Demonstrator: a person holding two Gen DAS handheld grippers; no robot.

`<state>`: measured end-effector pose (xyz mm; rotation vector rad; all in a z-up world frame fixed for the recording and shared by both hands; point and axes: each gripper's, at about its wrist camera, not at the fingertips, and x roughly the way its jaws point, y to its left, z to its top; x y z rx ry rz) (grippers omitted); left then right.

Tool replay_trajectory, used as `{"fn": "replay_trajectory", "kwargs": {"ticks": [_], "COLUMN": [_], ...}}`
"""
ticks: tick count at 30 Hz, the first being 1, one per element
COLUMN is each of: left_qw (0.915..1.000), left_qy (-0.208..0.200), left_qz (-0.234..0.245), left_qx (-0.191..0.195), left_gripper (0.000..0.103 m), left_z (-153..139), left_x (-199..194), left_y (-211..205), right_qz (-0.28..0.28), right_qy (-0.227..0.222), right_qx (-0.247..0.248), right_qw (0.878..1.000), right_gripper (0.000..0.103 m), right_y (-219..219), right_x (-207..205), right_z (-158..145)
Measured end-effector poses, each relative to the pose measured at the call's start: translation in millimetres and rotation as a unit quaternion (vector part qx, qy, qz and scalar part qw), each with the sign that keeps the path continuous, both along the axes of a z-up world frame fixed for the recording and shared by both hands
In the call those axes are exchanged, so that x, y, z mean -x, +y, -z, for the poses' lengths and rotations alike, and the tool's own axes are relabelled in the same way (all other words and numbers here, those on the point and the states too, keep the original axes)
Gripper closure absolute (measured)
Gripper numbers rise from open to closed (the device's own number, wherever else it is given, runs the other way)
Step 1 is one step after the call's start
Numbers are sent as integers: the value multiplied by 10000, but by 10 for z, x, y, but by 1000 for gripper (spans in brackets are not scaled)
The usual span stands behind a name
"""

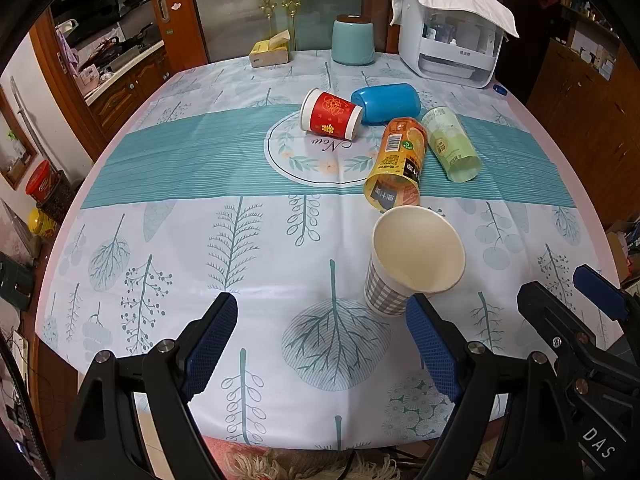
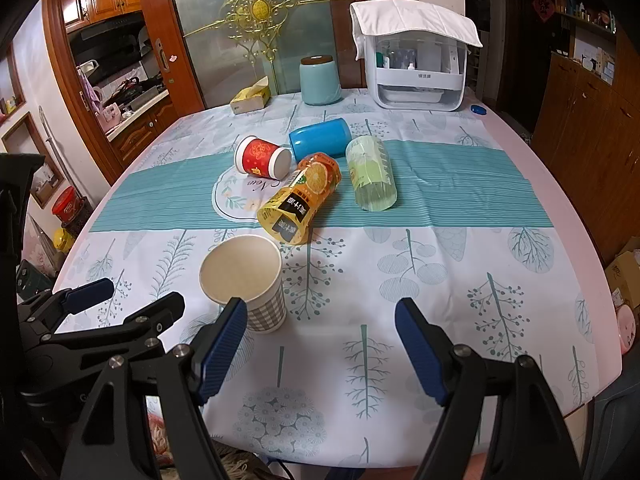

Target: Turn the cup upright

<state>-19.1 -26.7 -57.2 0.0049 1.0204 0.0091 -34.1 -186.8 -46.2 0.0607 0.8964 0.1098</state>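
A grey-checked paper cup stands upright on the tablecloth, mouth up; it also shows in the right wrist view. Behind it several cups lie on their sides: a red cup, a blue cup, an orange cup and a pale green cup. My left gripper is open and empty, its right finger just in front of the checked cup. My right gripper is open and empty, to the right of that cup.
At the table's far edge stand a light blue canister, a yellow tissue box and a white appliance under a cloth. A small blue cap lies beside the appliance. The table's near edge lies below my fingers.
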Motion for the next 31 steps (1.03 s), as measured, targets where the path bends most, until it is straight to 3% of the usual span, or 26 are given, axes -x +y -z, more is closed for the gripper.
{"fn": "replay_trajectory", "kwargs": {"ticks": [31], "left_qw": [9999], "left_qy": [69], "left_qz": [-84], "left_qx": [-20], "left_gripper": [18], "left_z": [56], "left_x": [11], "left_y": [64], "right_qz": [-12], "right_qy": [48], "right_qx": [-10], "right_qw": [10000], "right_gripper": [26], "right_y": [42], "right_x": [-2], "right_z": [83]}}
